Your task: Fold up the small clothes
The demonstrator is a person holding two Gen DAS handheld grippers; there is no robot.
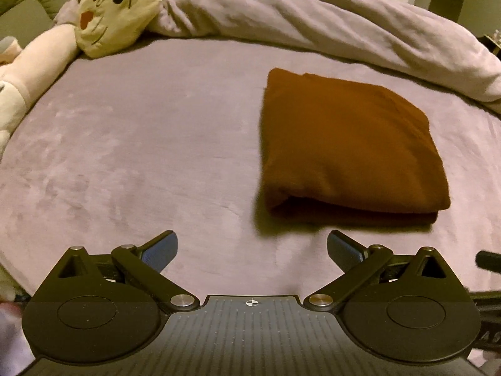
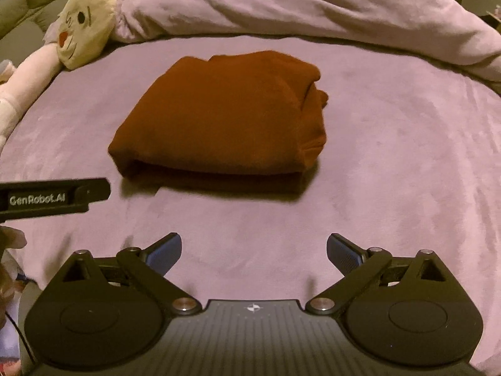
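Observation:
A brown garment (image 1: 347,144) lies folded into a thick rectangle on the mauve bed sheet (image 1: 141,163). In the right wrist view the same brown garment (image 2: 225,116) sits ahead of centre, its folded edge toward me. My left gripper (image 1: 252,249) is open above bare sheet, to the near left of the garment, nothing between its blue pads. My right gripper (image 2: 253,250) is open too, just short of the garment's near edge, holding nothing. A black finger of the left gripper (image 2: 56,195) reaches in at that view's left edge.
A bunched mauve duvet (image 1: 313,18) runs along the far side of the bed. A cream plush toy (image 1: 116,9) with a drawn face lies at the far left, its pale limbs (image 1: 34,65) trailing down the left edge. A green headboard (image 1: 22,0) stands behind it.

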